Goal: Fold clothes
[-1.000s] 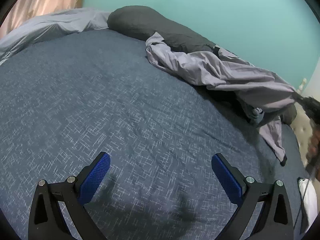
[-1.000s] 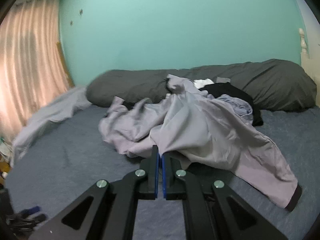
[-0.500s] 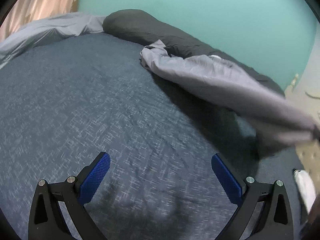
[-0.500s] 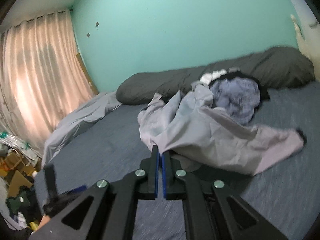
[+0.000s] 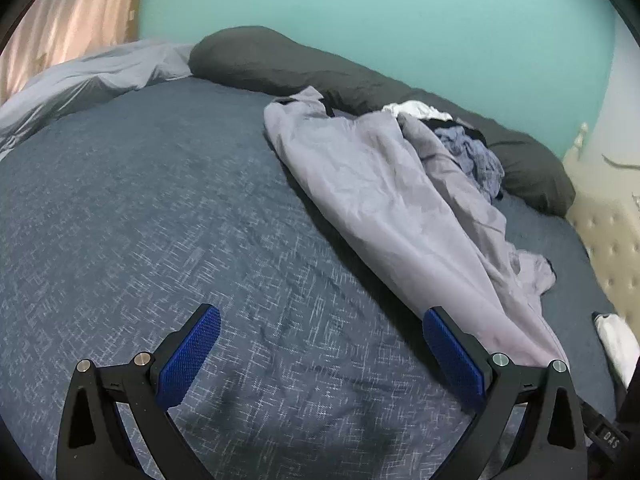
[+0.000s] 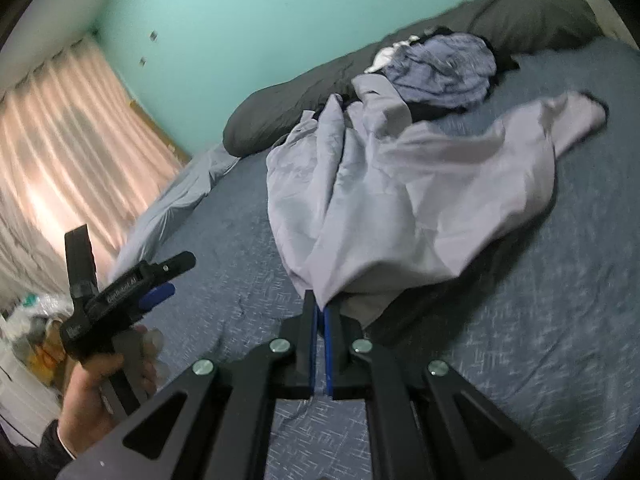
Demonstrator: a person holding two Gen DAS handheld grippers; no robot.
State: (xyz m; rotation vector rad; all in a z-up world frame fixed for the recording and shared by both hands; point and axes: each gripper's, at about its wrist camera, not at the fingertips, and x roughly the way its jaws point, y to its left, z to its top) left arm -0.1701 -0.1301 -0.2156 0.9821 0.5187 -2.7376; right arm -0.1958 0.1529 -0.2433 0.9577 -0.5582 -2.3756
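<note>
A crumpled light grey garment (image 6: 392,184) stretches across the blue bedspread (image 6: 540,320). My right gripper (image 6: 320,308) is shut on its near edge, and the cloth trails away from the pads toward the pillows. In the left wrist view the same grey garment (image 5: 392,208) runs diagonally down to the right, behind the right finger (image 5: 452,344). My left gripper (image 5: 320,344) is open above bare bedspread (image 5: 140,220), nothing between its blue pads. It also shows in the right wrist view as the left gripper (image 6: 160,280), held in a hand (image 6: 100,380).
A pile of blue, black and white clothes (image 6: 444,64) lies by the long dark pillow (image 5: 280,64). A grey blanket (image 5: 92,76) is bunched at the far left of the bed. A tufted cream headboard (image 5: 612,248) borders the right. Pink curtains (image 6: 68,140) hang behind.
My right gripper has pulled the grey garment out of the pile toward the near side and lower, stretching it over the bed. The left gripper shifted slightly, still open.
</note>
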